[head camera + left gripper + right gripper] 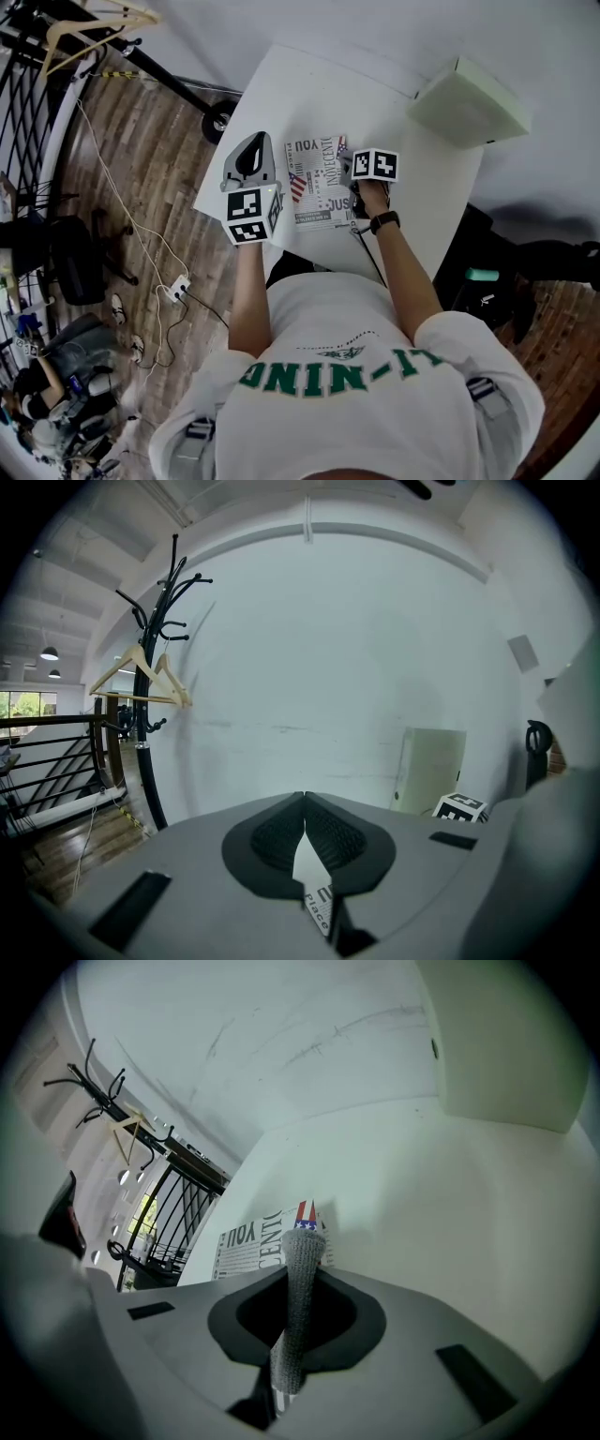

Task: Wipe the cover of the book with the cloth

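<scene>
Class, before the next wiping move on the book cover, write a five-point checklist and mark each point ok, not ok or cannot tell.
1. Cloth gripped by the right gripper: ok, fingers closed on it.
2. Book flat on the table, cover up: ok.
3. Cloth touching the cover: cannot tell.
4. Left gripper steadying the book: not ok; fingers together, aimed at the wall.
5. Box clear of the book: ok, at the far corner.
</scene>
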